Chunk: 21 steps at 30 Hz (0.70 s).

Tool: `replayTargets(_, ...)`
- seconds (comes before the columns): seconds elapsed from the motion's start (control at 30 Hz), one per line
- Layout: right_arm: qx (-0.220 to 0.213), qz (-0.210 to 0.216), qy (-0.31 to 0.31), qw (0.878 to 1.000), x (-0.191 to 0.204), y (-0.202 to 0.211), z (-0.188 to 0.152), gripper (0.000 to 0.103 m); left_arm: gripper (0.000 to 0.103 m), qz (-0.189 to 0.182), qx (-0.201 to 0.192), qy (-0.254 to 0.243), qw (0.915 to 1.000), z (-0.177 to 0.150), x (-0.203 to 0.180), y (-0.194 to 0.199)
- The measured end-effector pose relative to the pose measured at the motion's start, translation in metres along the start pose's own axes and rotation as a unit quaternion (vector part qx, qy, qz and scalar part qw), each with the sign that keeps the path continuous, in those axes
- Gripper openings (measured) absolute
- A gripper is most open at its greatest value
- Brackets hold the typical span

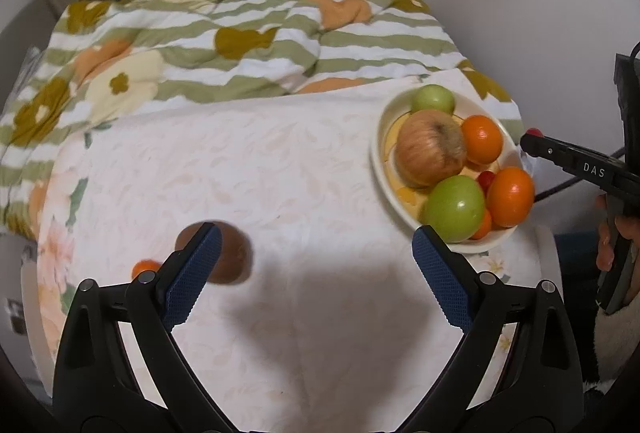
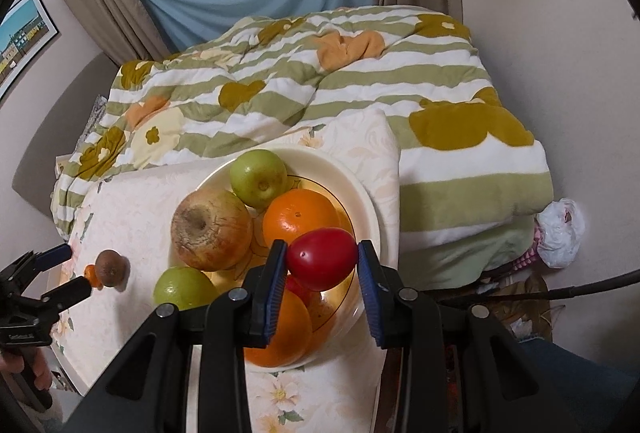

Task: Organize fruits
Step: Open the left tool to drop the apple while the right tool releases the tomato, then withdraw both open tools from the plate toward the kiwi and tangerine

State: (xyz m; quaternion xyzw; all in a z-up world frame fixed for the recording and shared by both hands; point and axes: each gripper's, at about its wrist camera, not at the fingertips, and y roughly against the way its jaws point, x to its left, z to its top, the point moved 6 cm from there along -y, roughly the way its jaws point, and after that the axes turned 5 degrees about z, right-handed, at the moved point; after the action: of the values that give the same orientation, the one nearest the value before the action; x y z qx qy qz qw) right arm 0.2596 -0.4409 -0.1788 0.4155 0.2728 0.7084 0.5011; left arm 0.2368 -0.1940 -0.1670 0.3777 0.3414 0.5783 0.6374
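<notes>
A cream bowl (image 1: 380, 137) (image 2: 360, 189) at the table's right holds a large reddish apple (image 1: 430, 149) (image 2: 212, 229), two green apples (image 1: 454, 209) (image 2: 260, 177), oranges (image 1: 482, 139) (image 2: 300, 221) and small red fruit. My right gripper (image 2: 322, 265) is shut on a red tomato-like fruit (image 2: 322, 259), held just above the bowl; it shows at the right of the left wrist view (image 1: 532, 143). My left gripper (image 1: 316, 265) is open and empty over the table. A brown kiwi (image 1: 232, 257) (image 2: 112, 267) and a small orange fruit (image 1: 144, 267) lie by its left finger.
The table wears a pale floral cloth (image 1: 260, 161). A striped green and white quilt (image 1: 240, 45) lies on the bed behind it. A white plastic bag (image 2: 560, 233) sits on the floor to the right.
</notes>
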Motion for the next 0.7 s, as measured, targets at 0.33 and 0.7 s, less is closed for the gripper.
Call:
replayTargets(0.33, 0.018, 0.008, -0.003, 1.000, -0.008, -0.014, -0.007, 0.033, 0.103, 0.004, 0.017, 0.010, 0.9998, -0.017, 0.000, -0.014)
replayTargets(0.7, -0.014, -0.001, 0.013, 1.000, -0.004, 0.007, -0.006, 0.102, 0.103, 0.015, 0.005, 0.002, 0.9999, -0.019, -0.006, 0.002)
